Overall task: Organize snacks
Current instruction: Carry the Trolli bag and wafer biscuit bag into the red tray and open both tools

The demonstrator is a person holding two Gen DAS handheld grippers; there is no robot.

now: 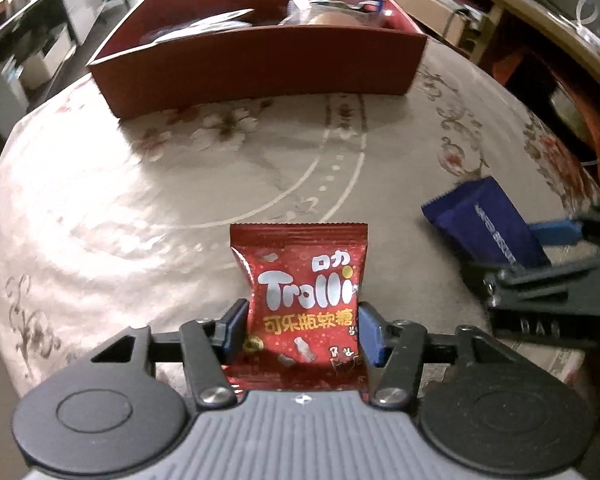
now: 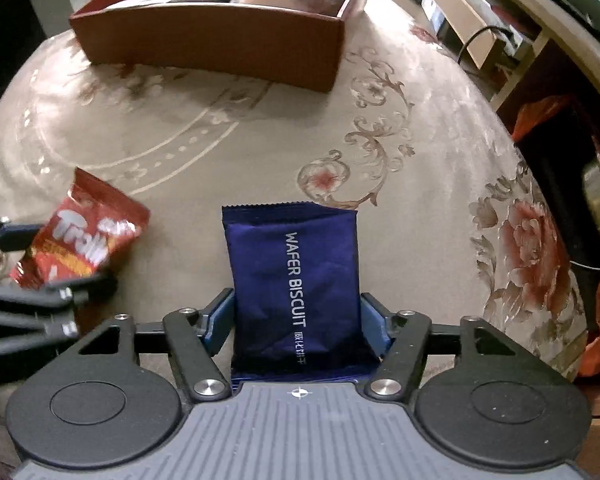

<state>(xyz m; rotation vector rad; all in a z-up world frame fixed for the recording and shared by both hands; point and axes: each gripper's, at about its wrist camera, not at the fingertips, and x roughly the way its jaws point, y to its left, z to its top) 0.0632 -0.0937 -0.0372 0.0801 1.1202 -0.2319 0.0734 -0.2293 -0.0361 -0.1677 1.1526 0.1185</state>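
Red Trolli packet (image 1: 300, 300) pinched in left fingers (image 1: 236, 330), blue wafer packet (image 2: 296, 280) in right fingers (image 2: 374, 326)

Both wrist views low, facing box (image 1: 260, 60)

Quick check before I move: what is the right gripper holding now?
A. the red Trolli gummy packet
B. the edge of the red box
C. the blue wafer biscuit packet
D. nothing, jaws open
C: the right gripper is clamped on the blue wafer biscuit packet; the Trolli packet sits in the left gripper.
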